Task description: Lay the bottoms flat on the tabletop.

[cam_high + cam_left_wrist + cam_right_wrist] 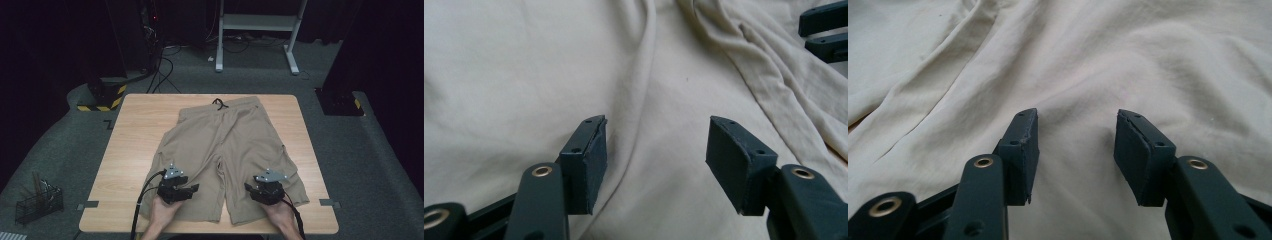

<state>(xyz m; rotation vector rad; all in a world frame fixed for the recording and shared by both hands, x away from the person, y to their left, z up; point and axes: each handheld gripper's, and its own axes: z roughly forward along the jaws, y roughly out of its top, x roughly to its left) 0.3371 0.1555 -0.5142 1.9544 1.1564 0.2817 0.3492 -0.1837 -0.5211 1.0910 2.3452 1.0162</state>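
Beige shorts (227, 150) lie flat on the wooden table (130, 150), my left gripper (194, 188) and right gripper (248, 188) over the two legs. In the left gripper view my jaws gape above the fabric (524, 75), pinching nothing. In the right gripper view they stand apart too, over the cloth (1148, 60).

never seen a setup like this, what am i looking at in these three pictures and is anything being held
A person sits at a wooden table holding a hand-operated claw in each hand. The wide picture comes from a camera above, looking down. There the left claw and right claw sit over a pair of tan shorts spread flat, one above each leg, tips pointing toward each other. The other two pictures come from cameras riding on each claw, looking along its two black jaws: left claw and right claw. Both stand open over the cloth, with no fabric pinched between them.
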